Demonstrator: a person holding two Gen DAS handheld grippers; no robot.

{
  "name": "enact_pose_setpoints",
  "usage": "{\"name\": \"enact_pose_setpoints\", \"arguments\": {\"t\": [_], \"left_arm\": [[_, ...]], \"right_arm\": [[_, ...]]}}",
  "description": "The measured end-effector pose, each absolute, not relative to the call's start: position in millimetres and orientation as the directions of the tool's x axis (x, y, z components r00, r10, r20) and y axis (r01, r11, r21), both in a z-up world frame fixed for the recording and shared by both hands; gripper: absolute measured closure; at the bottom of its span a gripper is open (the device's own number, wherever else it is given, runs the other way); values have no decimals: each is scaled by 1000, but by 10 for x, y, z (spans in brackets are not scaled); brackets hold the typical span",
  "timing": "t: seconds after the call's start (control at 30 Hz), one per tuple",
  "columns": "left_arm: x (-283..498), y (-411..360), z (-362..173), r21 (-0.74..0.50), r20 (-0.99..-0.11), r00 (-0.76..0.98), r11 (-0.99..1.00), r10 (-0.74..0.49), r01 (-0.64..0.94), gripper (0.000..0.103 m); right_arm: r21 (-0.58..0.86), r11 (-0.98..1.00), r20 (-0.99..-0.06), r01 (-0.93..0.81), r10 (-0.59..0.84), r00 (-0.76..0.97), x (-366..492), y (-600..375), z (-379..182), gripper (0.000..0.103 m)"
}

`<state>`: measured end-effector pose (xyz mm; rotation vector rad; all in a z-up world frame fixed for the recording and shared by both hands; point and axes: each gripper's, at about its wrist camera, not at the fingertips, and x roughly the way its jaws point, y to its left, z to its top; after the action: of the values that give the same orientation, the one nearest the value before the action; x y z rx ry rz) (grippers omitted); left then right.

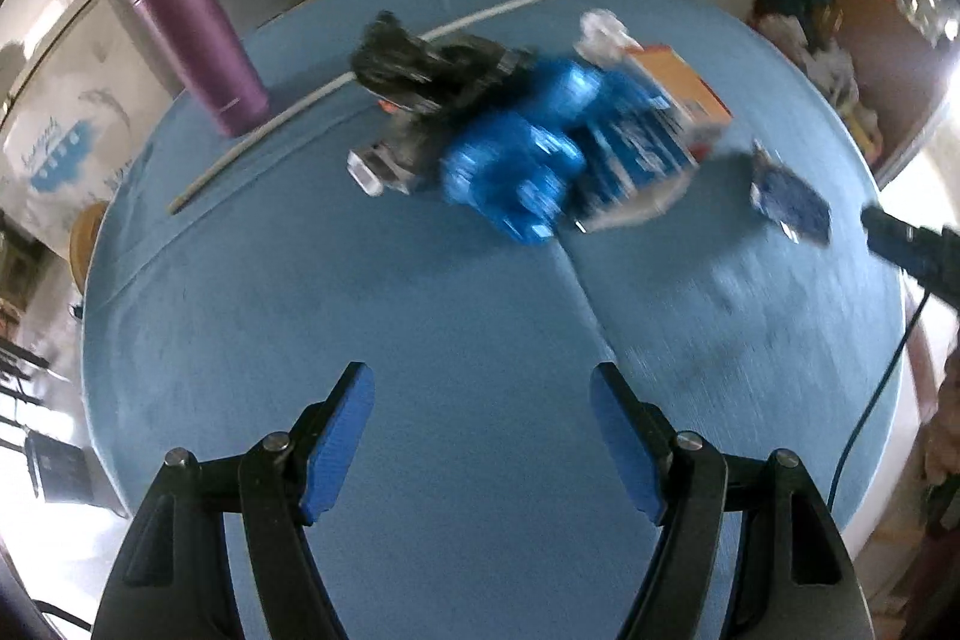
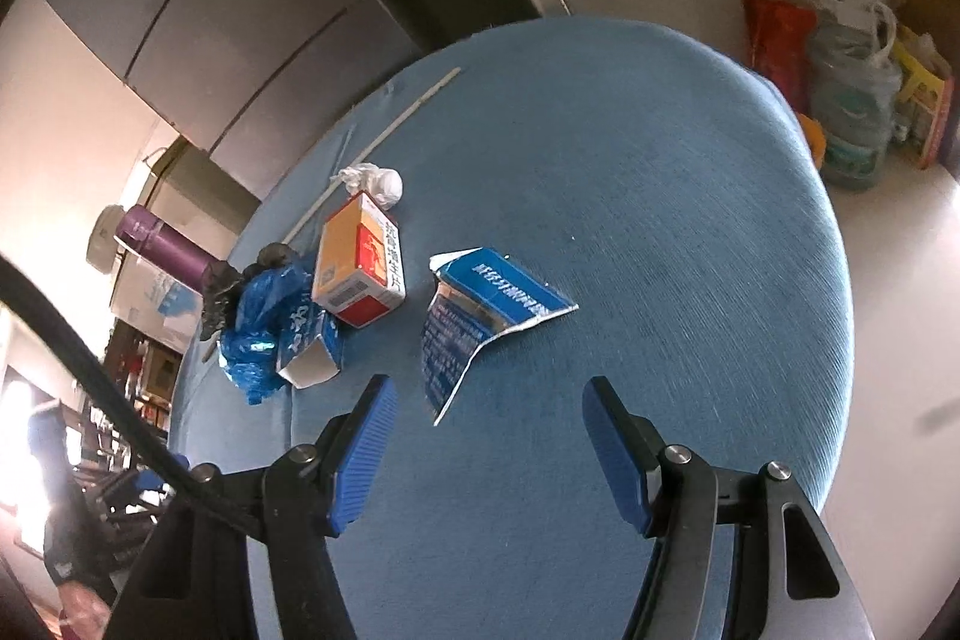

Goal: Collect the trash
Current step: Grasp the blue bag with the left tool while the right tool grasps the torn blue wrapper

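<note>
Jaws of both grippers gape wide, empty; torn blue carton (image 2: pixel 489 316) lies just beyond the right gripper (image 2: pixel 489 451).

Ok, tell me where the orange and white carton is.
In the right wrist view, the orange and white carton lies left of centre on the blue tablecloth, between the crumpled white tissue and the crumpled blue plastic bag.

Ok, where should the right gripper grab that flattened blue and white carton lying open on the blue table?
Grip the flattened blue and white carton at its raised torn end, coming from above with the open right gripper; the rest looks flat against the blue table.
</note>
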<state>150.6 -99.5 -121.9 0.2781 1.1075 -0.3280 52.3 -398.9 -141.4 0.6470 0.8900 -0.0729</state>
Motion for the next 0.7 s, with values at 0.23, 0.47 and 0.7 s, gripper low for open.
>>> {"name": "enact_pose_setpoints", "arguments": {"t": [0.23,0.47,0.7], "left_arm": [[1892,-870,-1178,-28,-884,429,935,-189,353,28],[2090,-1083,-1244,-165,-862,389,904,-327,394,28],[2308,-1228,-1320,-241,-838,366,875,-405,419,28]], "right_arm": [[534,785,-728,315,237,644,734,-4071,-1407,35],[712,589,-659,381,375,652,745,-4240,-1693,35],[776,460,-619,431,429,657,843,-4316,-1916,57]]}}
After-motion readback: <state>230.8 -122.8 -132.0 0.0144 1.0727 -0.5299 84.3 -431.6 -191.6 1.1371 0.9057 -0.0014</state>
